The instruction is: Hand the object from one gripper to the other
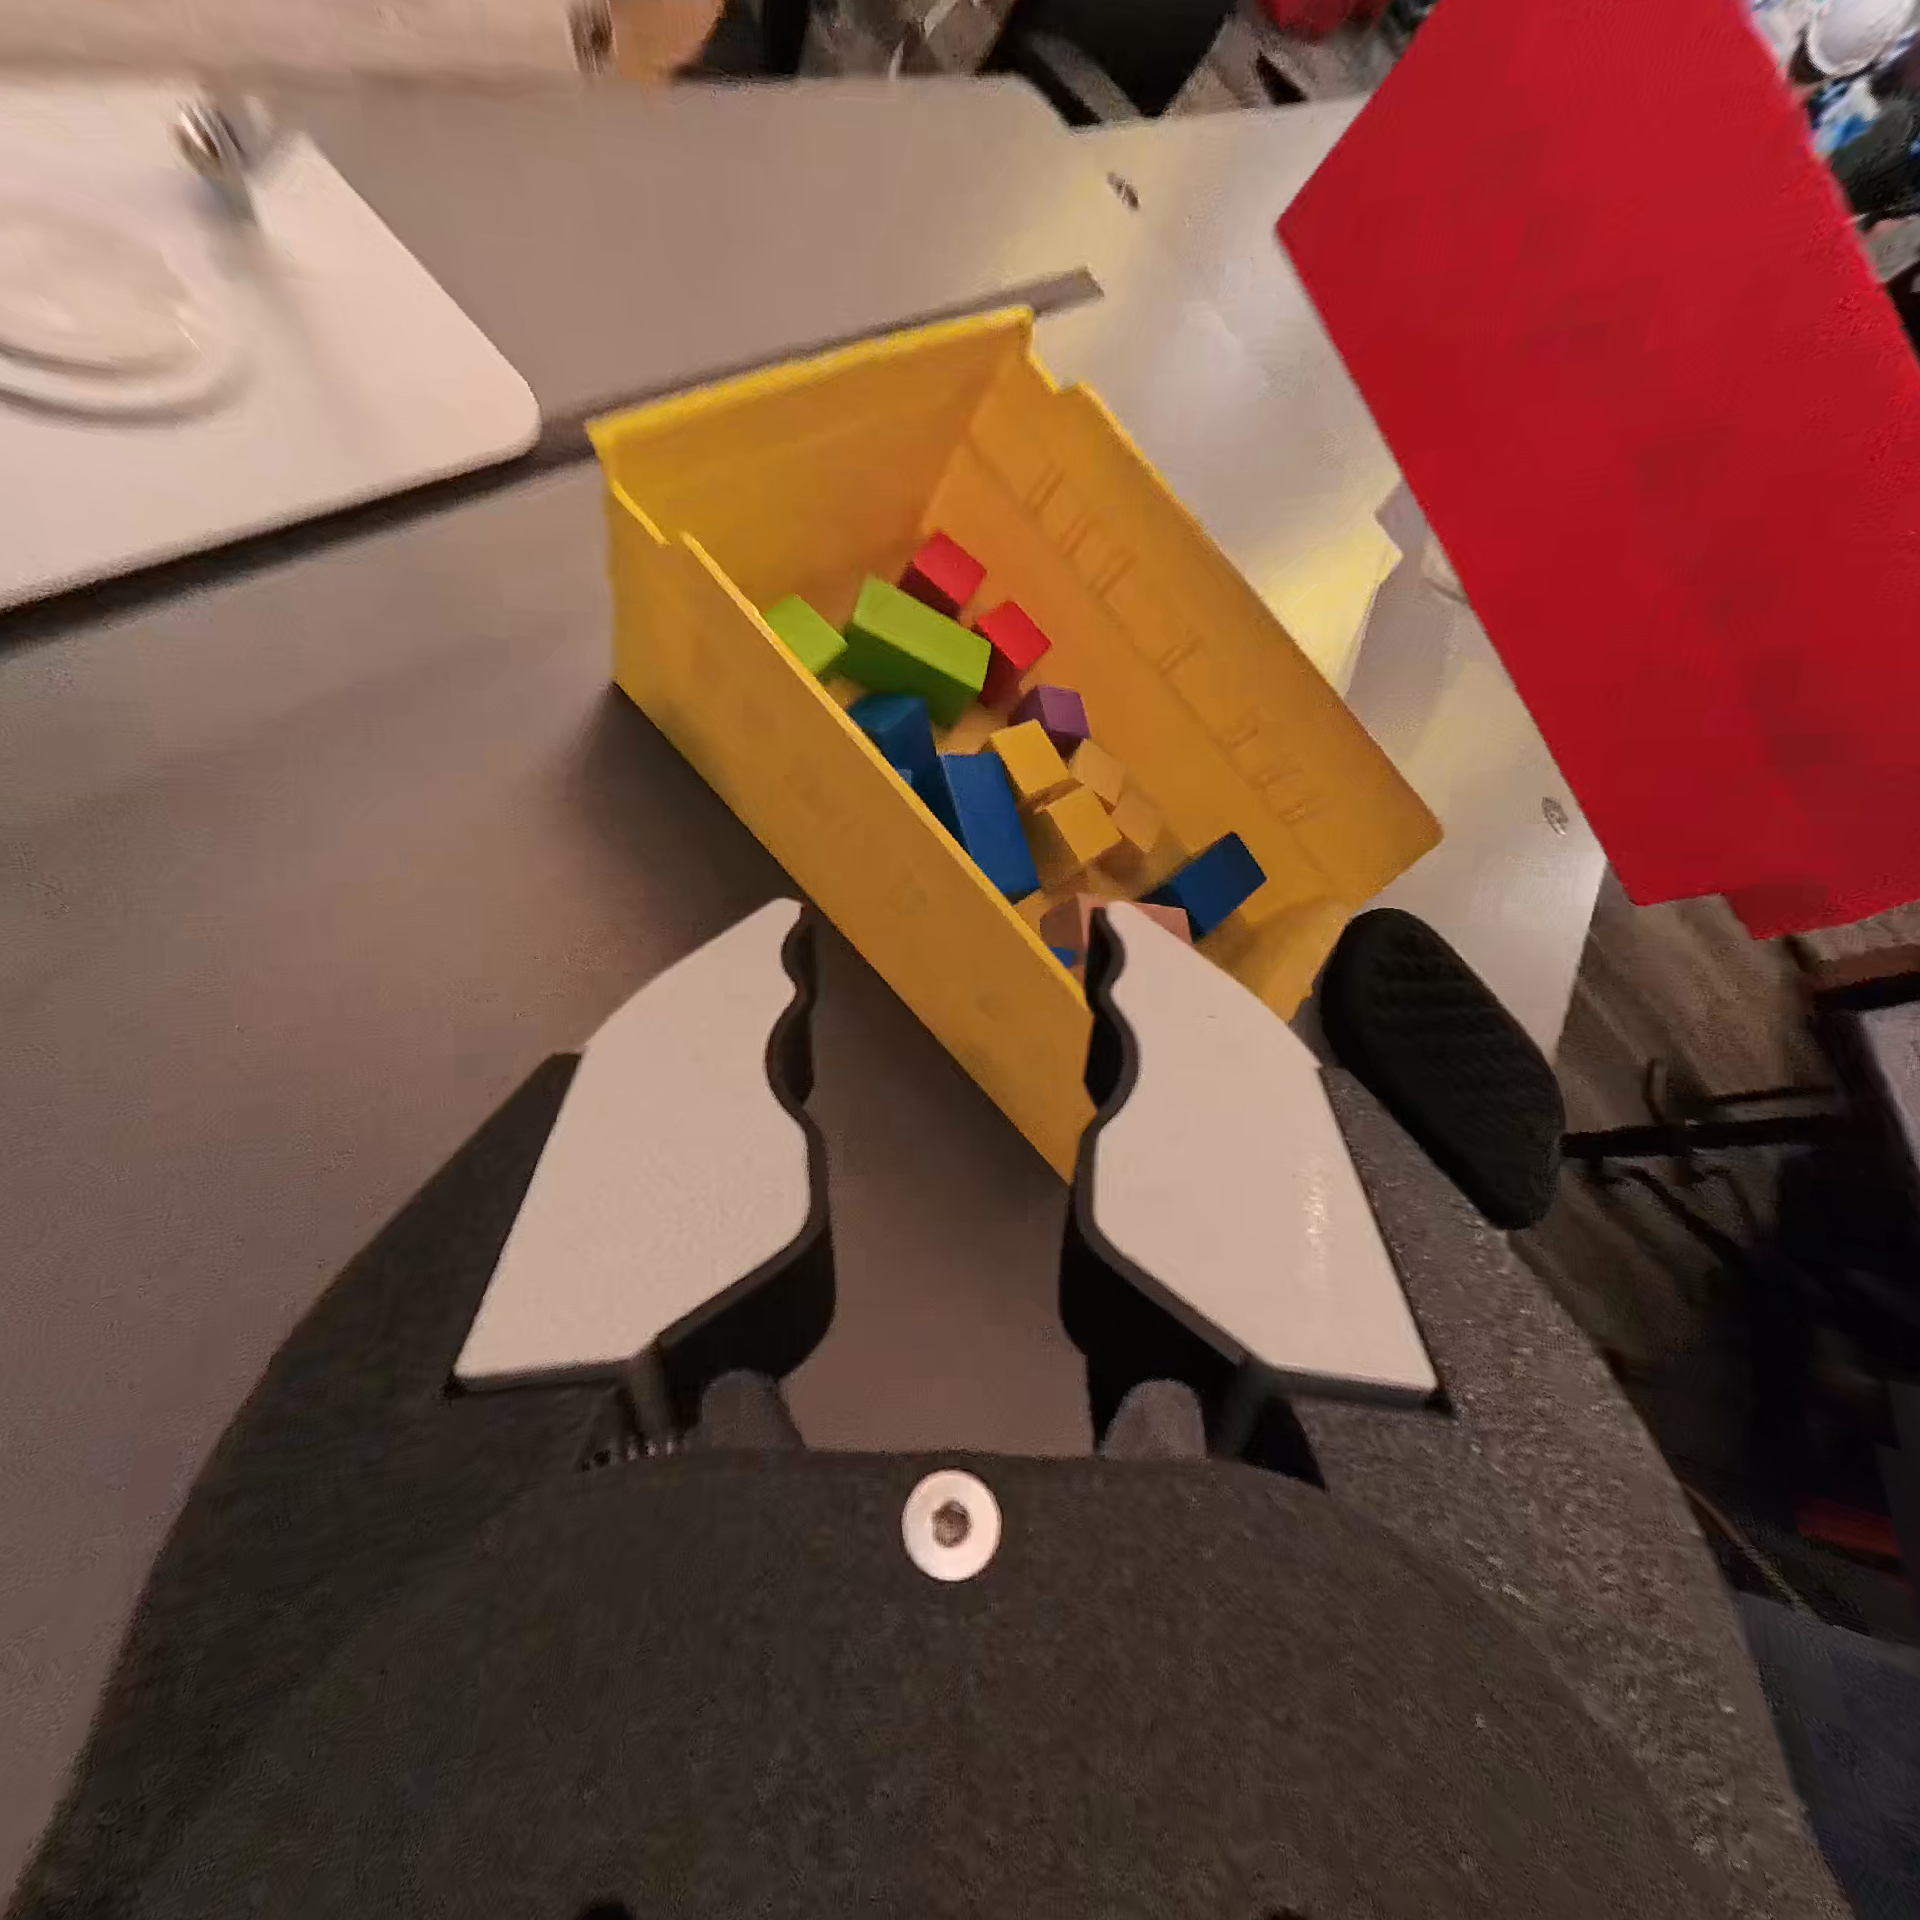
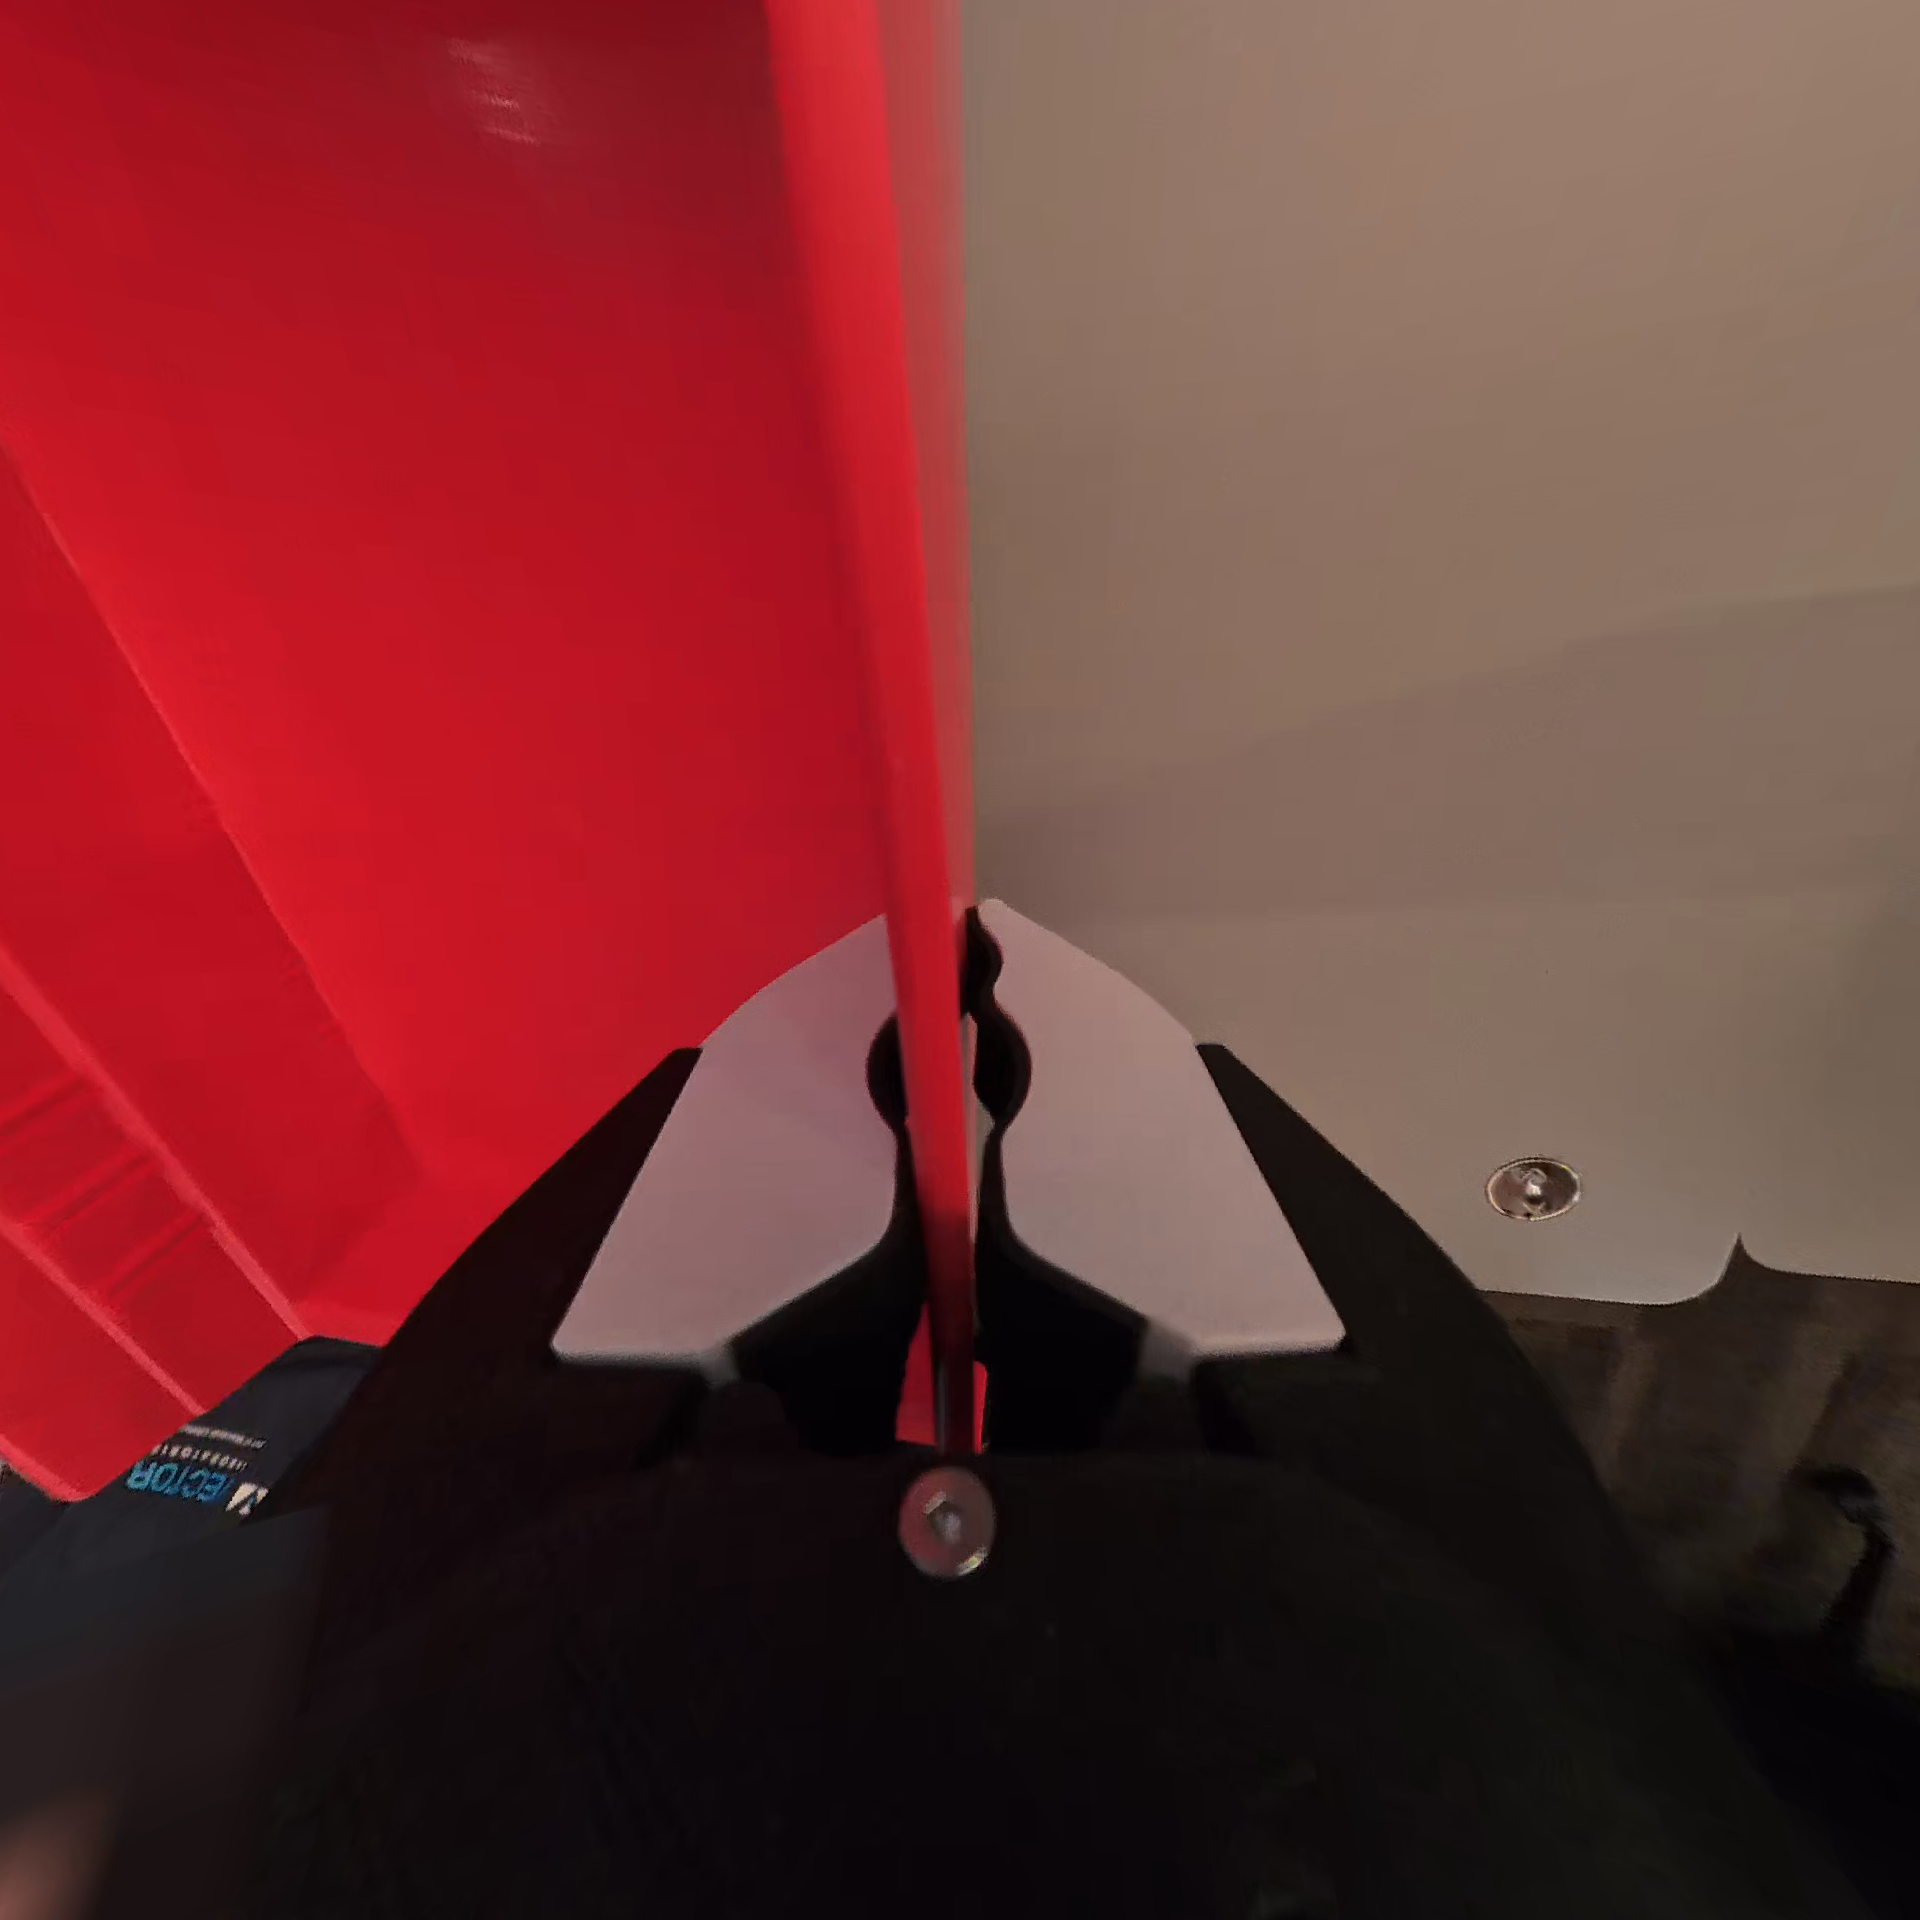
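A red plastic bin (image 2: 468,623) fills the left half of the right wrist view. My right gripper (image 2: 935,920) is shut on its thin side wall, which runs up between the fingers. The same red bin (image 1: 1621,436) shows in the left wrist view at the upper right, held in the air above the table. My left gripper (image 1: 948,920) is open and empty, well to the left of and below the red bin. It hovers over the near corner of a yellow bin (image 1: 831,831) that holds several coloured wooden blocks (image 1: 914,649).
The yellow bin sits on a grey table (image 1: 260,935). A white board (image 1: 312,436) lies at the far left. A black chair armrest (image 1: 1444,1060) stands past the table's right edge. In the right wrist view a pale tabletop (image 2: 1455,520) with a screw (image 2: 1532,1187) lies right of the red bin.
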A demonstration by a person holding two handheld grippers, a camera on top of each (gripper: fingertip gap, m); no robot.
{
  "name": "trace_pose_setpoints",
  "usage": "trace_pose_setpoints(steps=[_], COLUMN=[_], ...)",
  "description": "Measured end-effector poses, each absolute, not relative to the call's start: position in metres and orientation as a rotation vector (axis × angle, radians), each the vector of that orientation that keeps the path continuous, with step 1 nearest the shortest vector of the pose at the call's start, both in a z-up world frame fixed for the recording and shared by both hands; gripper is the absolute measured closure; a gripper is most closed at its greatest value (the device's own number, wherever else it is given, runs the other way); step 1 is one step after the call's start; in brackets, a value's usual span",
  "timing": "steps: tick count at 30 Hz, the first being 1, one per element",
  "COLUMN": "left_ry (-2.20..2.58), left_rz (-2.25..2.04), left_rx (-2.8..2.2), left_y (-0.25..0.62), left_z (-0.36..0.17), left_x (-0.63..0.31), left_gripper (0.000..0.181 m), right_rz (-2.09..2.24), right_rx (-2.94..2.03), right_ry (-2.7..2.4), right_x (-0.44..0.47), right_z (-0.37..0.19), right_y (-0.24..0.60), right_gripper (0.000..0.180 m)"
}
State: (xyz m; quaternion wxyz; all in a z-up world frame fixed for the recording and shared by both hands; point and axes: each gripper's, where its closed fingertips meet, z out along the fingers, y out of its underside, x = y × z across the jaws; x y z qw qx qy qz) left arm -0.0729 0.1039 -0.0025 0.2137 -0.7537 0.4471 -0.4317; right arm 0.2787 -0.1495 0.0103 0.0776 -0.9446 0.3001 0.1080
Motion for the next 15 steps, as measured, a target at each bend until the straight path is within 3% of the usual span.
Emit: trace_pose_setpoints(steps=[5, 12, 15], left_ry=[1.297, 1.349, 1.452], left_rz=[-1.188, -1.037, -0.783], left_rx=[-2.260, -2.345, -2.428], left_y=[0.096, 0.091, 0.092], left_z=[-0.048, -0.062, -0.081], left_x=[-0.043, -0.013, -0.010], left_gripper=[0.127, 0.126, 0.127], right_rz=[0.343, 0.395, 0.363], right_rx=[-2.805, -2.799, -2.840], right_ry=[0.960, 1.024, 1.024], right_x=[0.312, 0.339, 0.344], right_z=[-0.017, -0.053, -0.065], right_y=[-0.177, -0.196, -0.202], right_gripper=[0.174, 0.174, 0.174])
